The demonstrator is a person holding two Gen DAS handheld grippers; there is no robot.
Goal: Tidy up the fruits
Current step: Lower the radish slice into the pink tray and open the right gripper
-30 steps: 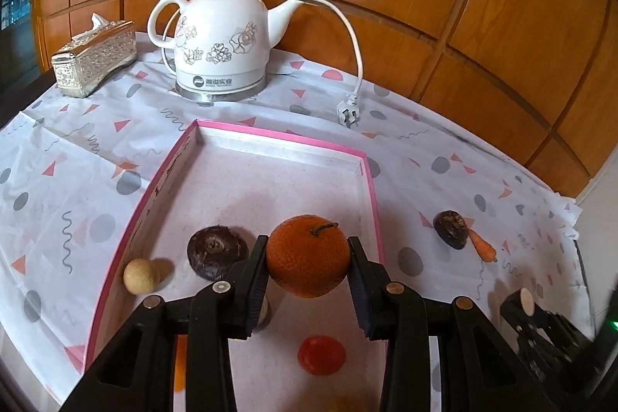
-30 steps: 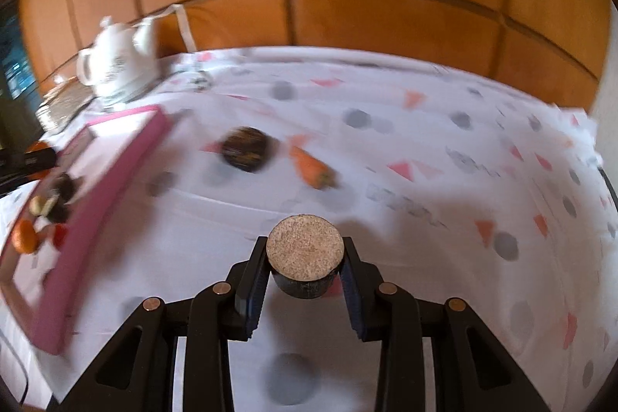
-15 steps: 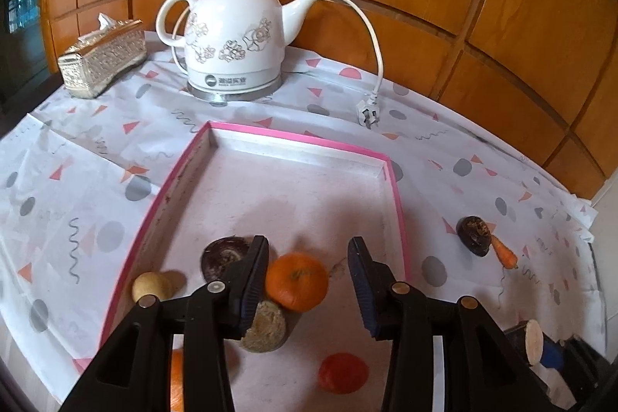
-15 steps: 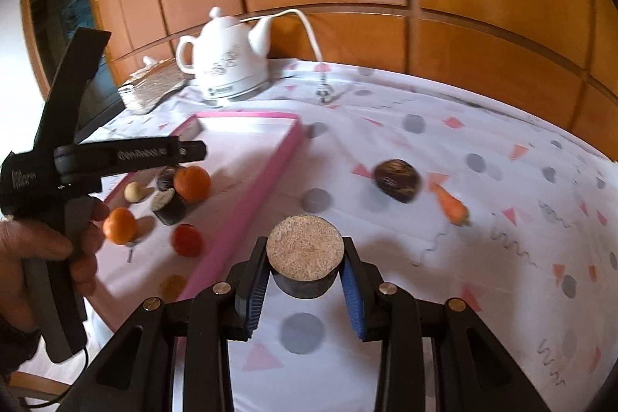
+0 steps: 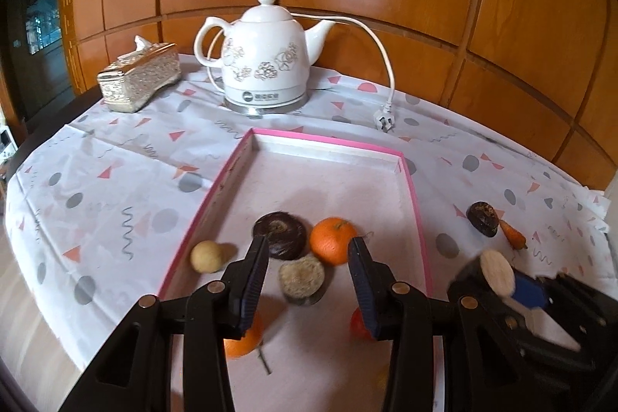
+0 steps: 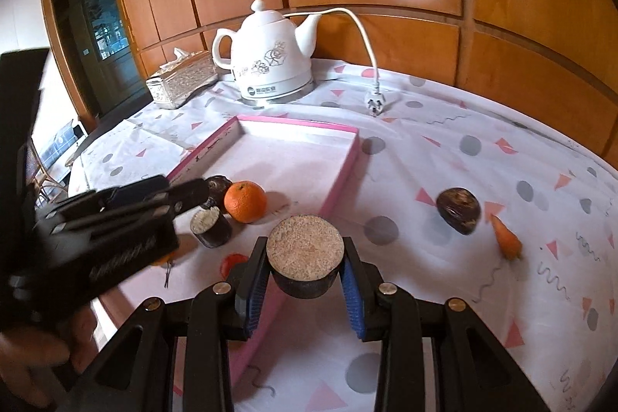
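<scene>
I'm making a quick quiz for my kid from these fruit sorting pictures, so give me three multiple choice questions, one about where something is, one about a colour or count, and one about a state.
1. Where does the carrot lie?
A. inside the tray
B. on the tablecloth outside the tray
C. on the kettle

2. What colour is the rim of the tray?
A. pink
B. green
C. blue

3. What is the right gripper doing?
A. hanging open and empty
B. shut on the carrot
C. shut on a dark round fruit with a tan cut face

Answers:
1 B: the carrot rests on the tablecloth next to a dark fruit, right of the tray.
2 A: the tray's edge is pink all round.
3 C: the cut fruit sits clamped between the right gripper's pads, while the left gripper is open above the tray.
</scene>
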